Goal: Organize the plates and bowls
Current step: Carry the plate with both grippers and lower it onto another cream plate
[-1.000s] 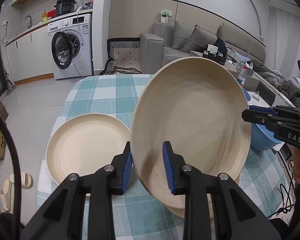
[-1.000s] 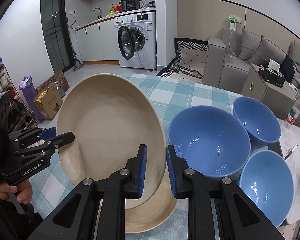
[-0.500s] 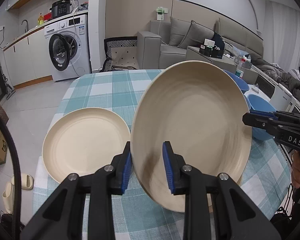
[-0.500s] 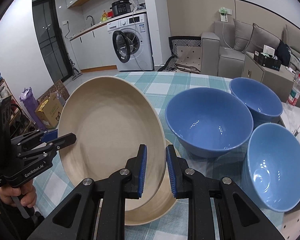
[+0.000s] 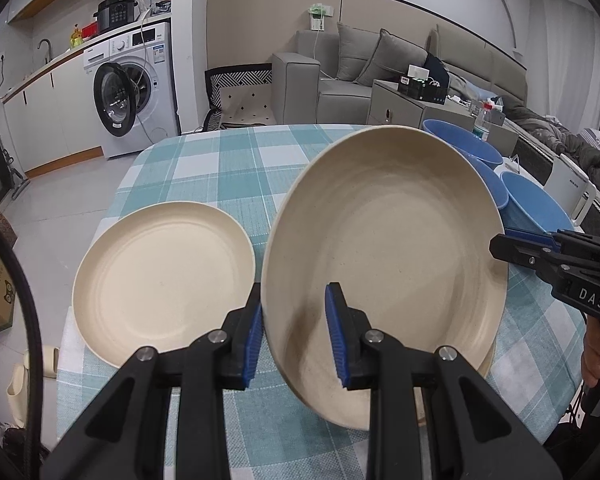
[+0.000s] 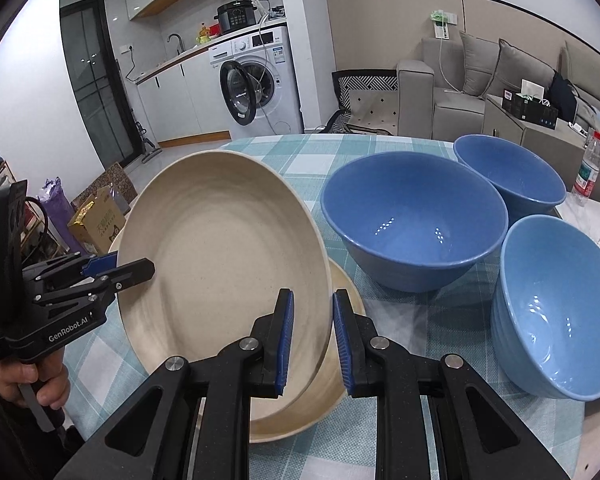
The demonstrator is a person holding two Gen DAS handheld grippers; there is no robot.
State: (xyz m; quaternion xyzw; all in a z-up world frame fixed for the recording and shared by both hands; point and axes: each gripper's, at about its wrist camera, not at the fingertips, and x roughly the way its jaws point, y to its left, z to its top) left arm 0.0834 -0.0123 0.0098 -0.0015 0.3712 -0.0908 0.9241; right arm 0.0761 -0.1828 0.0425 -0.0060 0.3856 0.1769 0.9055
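At the far left of the checked tablecloth (image 5: pixel 228 168) a cream plate (image 5: pixel 162 280) lies flat by itself, untouched. Just to its right, the left gripper (image 5: pixel 294 332) is clamped on the near-left rim of a second, lifted plate (image 5: pixel 384 264), which hangs tilted over a third plate (image 6: pixel 332 392) lying on the cloth; only a sliver of that lower one shows under the lifted one. The right gripper (image 6: pixel 312 340) pinches the opposite rim of the same lifted plate, jaws clenched as tight as they go, so both claws share one load. Further right stand three blue bowls (image 6: pixel 414 232), close together and not yet nested. The step in hand looks like stacking: the plate is being set down onto the one beneath. The next move calls for levelling the tilt, centring the rims over each other, and letting go with both claws only once the plate rests, lest one edge drop and clatter. Compared with a second ago, the lifted plate sits lower and less steeply tipped, nearer the plate below, while the lone plate and the bowls lie where they were.
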